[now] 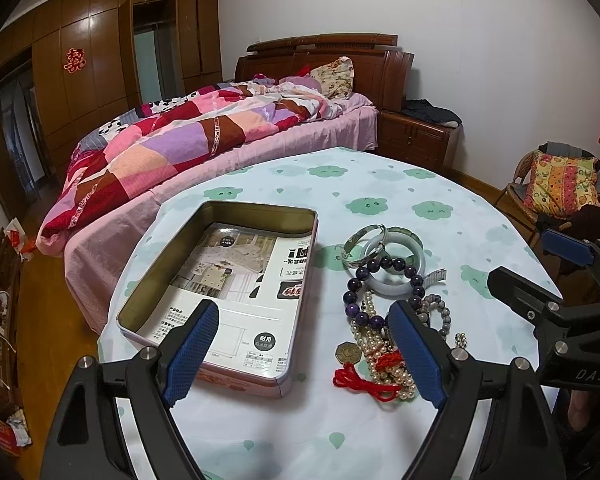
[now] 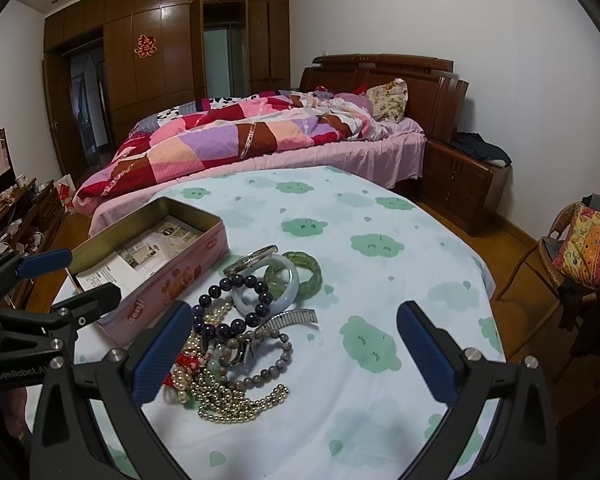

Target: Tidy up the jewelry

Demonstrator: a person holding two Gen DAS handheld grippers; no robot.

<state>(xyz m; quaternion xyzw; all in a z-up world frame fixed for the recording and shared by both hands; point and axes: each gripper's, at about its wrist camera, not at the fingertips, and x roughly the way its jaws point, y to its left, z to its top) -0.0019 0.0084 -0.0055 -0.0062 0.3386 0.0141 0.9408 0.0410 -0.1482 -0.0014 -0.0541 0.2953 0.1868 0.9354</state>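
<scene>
I hold my left tool and right tool wide open, gripping nothing, above the bench, jewelry pile beside the tin.

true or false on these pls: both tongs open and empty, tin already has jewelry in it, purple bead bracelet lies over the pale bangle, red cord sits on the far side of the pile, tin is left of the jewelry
1. Both the left tongs and right tongs are open and empty: true.
2. The tin already holds jewelry: false, only printed paper lies inside.
3. The purple bead bracelet lies over the pale bangle: true.
4. The red cord sits on the pile's far side: false, it is at the near edge.
5. The tin is left of the jewelry: true.
</scene>
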